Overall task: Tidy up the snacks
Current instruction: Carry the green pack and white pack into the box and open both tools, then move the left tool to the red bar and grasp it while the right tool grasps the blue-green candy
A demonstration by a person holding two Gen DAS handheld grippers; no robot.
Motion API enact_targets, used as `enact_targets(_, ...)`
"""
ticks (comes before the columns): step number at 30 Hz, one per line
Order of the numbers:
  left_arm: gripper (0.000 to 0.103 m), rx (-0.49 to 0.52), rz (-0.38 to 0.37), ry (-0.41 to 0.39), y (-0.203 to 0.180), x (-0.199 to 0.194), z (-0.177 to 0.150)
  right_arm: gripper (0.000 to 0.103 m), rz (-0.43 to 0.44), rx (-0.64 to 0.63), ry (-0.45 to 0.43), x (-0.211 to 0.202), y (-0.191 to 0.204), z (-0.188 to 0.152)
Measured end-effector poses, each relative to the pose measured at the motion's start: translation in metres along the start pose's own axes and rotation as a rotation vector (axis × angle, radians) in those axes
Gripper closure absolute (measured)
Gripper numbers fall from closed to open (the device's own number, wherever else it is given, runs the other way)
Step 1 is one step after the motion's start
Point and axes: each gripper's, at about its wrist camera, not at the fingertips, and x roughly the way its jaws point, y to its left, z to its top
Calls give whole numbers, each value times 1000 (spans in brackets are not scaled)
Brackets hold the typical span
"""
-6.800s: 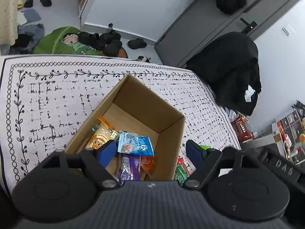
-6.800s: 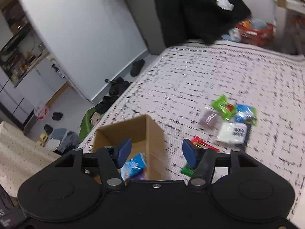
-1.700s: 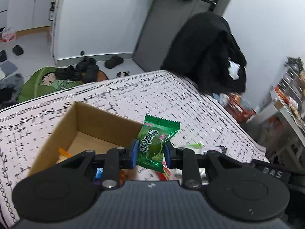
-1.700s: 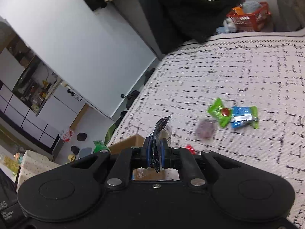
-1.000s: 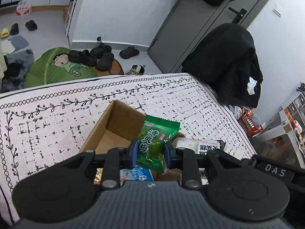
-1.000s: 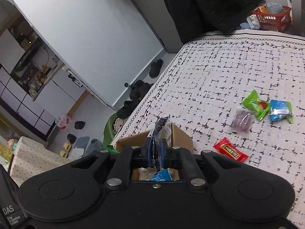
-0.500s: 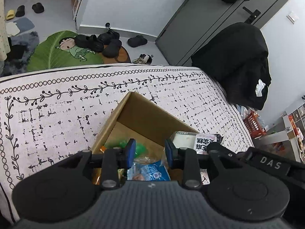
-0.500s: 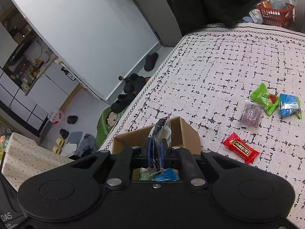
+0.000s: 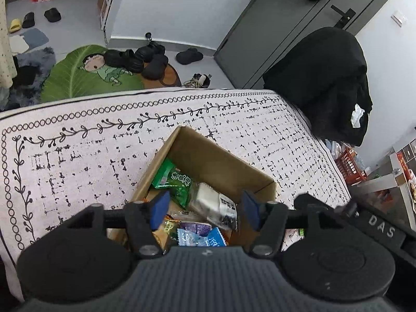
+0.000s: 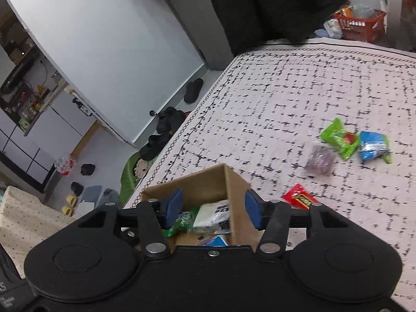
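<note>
An open cardboard box stands on the patterned cloth, and both grippers hover over it. Inside lie a green snack packet, a white-and-black packet, a blue packet and other snacks. My left gripper has its jaws opening, nothing gripped between them. In the right wrist view the box shows the white packet and the green packet below my right gripper, whose jaws are opening and empty. On the cloth lie a red bar, a purple packet, a green packet and a blue packet.
The bed's patterned cloth ends at a far edge with floor beyond: a green leaf mat, black shoes. A black coat hangs at the right corner, with a red basket near it. The other gripper's body sits close at right.
Both grippers have opened. The green packet has dropped from the left one and the white-and-black packet from the right one; both now lie in the box.
</note>
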Motion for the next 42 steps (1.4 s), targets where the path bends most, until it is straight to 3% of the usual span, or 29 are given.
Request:
enact_targets(4, 23, 32, 20, -14, -8, -4, -2, 40, -24, 16, -15, -9, -14, 0)
enact_targets(9, 21, 57, 5, -5, -17, -5, -8, 29, -67, 50, -31, -15, -40, -5)
enact_targets(24, 19, 209, -51, -9, -65, -8, -36, 25, -171, 187, -96, -33, -136, -17)
enact_targets(31, 19, 284, -58, -9, -91, -4, -56, 21, -168, 194, -141, -34, -159, -24)
enact_targets(34, 19, 301, -49, -6, -98, 0, -64, 21, -207, 169, -158, -30, -164, -25)
enact_targets(42, 19, 329, -70, -27, -123, 0, -73, 21, -176, 188, -179, -17, -181, -19)
